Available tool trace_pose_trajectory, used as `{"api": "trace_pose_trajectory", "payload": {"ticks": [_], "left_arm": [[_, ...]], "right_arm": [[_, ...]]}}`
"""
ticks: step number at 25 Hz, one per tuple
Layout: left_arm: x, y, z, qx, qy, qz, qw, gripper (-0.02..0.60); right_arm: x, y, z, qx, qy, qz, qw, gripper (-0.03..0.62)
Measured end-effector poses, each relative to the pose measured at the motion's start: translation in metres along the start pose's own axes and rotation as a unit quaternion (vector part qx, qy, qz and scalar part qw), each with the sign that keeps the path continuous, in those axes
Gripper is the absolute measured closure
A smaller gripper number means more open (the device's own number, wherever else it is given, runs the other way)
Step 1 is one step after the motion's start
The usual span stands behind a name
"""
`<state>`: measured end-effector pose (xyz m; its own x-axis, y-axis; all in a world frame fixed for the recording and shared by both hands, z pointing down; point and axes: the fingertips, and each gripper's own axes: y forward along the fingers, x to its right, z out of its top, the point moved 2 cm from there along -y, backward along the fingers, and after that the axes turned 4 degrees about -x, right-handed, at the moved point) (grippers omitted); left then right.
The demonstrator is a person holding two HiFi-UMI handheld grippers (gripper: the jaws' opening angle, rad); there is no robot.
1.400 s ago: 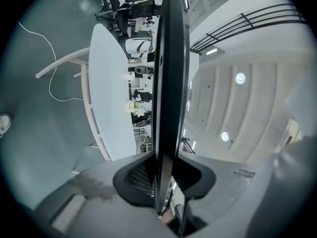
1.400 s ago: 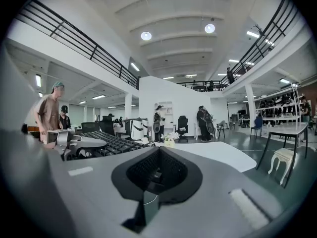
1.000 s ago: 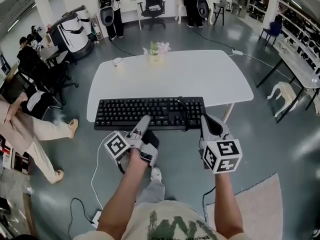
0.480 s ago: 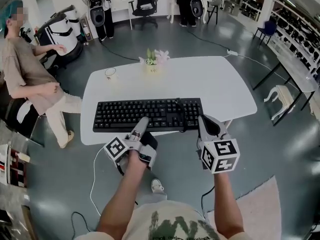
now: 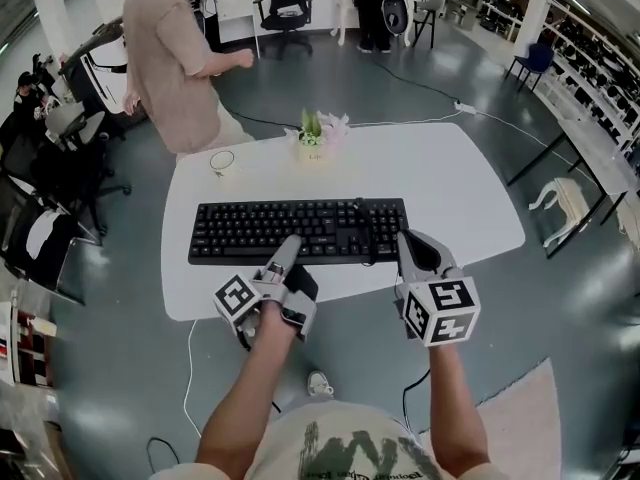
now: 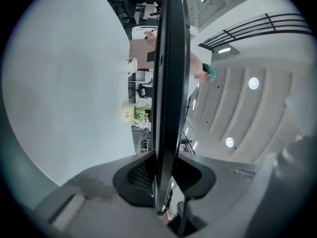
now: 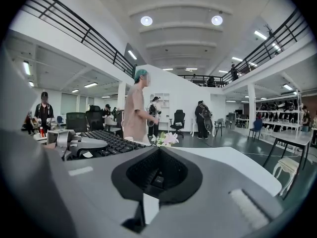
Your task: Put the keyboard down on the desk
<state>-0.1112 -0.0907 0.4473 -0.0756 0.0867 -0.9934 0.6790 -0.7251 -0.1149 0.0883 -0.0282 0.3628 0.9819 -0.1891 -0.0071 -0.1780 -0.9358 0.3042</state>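
Observation:
A black keyboard (image 5: 300, 230) is level over the near half of the white oval desk (image 5: 440, 178); whether it rests on the top I cannot tell. My left gripper (image 5: 285, 253) is shut on its front edge left of the middle. In the left gripper view the keyboard (image 6: 168, 83) runs edge-on between the jaws of that gripper (image 6: 163, 177). My right gripper (image 5: 410, 250) is shut on the keyboard's right front corner. The right gripper view has keys (image 7: 106, 143) stretching off to the left, and the gripper (image 7: 157, 175) closed around the end.
A small flower pot (image 5: 318, 133) and a cup (image 5: 222, 160) stand at the desk's far side. A person (image 5: 180, 58) stands by the far left corner. Office chairs (image 5: 60, 168) are at the left, a white stool (image 5: 565, 198) at the right, a rug (image 5: 540, 418) by my feet.
The keyboard, with both grippers on it, has moved forward from the desk's near edge to over the desk. The person at the left has got up and walked to the far left corner.

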Motion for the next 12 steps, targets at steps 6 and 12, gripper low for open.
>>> {"api": "trace_pose_trajectory", "payload": {"ticks": [6,12], "left_arm": [[0.003,0.022,0.043,-0.001,-0.011,0.001,0.9999,0.491],[-0.004,0.035,0.054,-0.002,-0.012,0.003,0.9999,0.491]], "right_arm": [[-0.014,0.045,0.027,-0.006,-0.006,0.003,1.000,0.595],[-0.007,0.061,0.029,-0.007,-0.009,-0.002,1.000,0.595]]}}
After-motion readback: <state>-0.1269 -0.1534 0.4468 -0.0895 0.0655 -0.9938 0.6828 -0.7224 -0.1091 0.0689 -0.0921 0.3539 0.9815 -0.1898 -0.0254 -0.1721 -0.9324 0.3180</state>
